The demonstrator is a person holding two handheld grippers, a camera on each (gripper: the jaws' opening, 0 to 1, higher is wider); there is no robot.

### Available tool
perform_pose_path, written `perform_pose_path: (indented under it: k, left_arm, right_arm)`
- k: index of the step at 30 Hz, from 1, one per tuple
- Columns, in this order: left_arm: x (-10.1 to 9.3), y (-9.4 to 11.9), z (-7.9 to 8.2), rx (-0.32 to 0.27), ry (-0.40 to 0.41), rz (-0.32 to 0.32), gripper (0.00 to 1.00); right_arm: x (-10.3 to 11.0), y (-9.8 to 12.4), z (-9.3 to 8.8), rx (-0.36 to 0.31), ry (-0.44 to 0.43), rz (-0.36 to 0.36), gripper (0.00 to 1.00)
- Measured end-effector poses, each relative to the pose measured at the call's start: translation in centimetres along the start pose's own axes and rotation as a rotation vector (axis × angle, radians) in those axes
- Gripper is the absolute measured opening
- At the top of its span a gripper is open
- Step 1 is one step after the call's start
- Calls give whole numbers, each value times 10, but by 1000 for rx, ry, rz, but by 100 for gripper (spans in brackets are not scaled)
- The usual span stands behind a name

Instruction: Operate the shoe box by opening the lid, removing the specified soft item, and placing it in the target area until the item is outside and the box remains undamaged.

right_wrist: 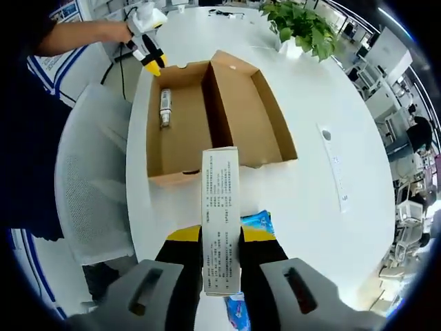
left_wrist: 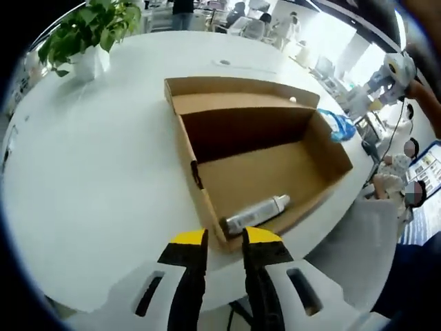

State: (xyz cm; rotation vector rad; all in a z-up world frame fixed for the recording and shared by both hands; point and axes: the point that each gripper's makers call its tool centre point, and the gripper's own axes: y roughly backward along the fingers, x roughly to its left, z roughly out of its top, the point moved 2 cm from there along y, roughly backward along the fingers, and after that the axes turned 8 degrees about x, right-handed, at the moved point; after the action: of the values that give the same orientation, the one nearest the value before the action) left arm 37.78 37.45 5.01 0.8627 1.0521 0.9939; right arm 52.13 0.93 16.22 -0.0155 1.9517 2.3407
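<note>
The brown cardboard shoe box lies open on the white table, its lid folded flat behind it. A silver-white tube rests on the box floor by the near wall. My left gripper hovers at the box's near corner, jaws a little apart with nothing between them. In the right gripper view the box holds the tube. My right gripper is shut on a white printed carton, held upright over the table outside the box. The left gripper sits at the box's far end.
A blue packet lies on the table under the carton and shows beside the box. A potted plant stands beyond the box. A white chair stands at the table edge. A slim white strip lies to the right.
</note>
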Motion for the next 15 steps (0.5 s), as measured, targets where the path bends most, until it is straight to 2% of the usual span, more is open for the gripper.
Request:
perform_pose_path:
  k: [3,5,6,9,10,12,15]
  left_arm:
    - [2,-1,0,5,0,18,7]
    - [1,-1,0,9,7,16,7]
    - [1,-1,0,11,6,18,7]
    - [1,-1,-1,17,3,24,7]
    - [1,-1,-1,17,3,25,7]
    - [0,-1,-1,17,0,28,7]
    - [0,-1,-1,16,2,30,6]
  right_arm:
    - [-12,7,-13,6,-26,-18,17]
    - [-19,10,-23,16,-43,-25,17]
    - [-28,13,-36,36,-54,-41,17]
    - [-41,16,-55,61,-63,-57,17]
    - [-43,16,-58,66,-64,-58,17]
    - [-52,16,-76,103,-43,-70,17]
    - [-64,14,-94,117,-31,-67,17]
